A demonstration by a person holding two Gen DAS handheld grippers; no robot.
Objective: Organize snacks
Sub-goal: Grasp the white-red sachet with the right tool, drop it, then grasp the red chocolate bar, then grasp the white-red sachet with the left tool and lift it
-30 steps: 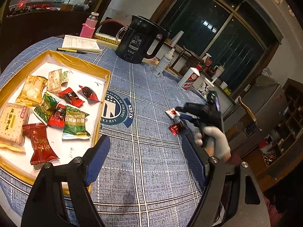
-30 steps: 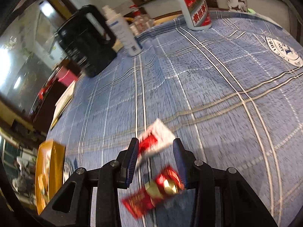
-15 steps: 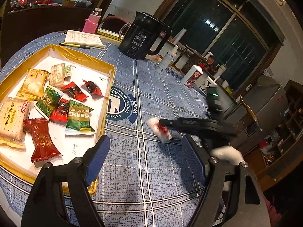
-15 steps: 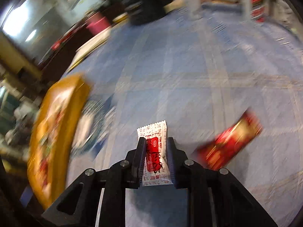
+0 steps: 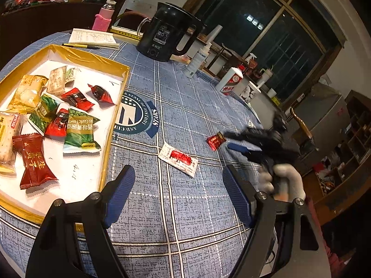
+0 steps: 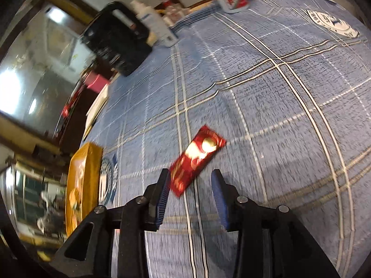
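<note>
Left gripper agape; right gripper opening.

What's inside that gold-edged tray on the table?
The tray holds about ten wrapped snacks: green packets, red ones, a yellow one, and a cracker pack at the edge. Several overlap, so anything beneath them stays hidden.

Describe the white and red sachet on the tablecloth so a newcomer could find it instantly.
Start at the gold-edged tray on the blue checked tablecloth. Just beyond its near corner lies the white sachet, flat and alone. Unlike the all-red packet nearby, it is white with red print.
</note>
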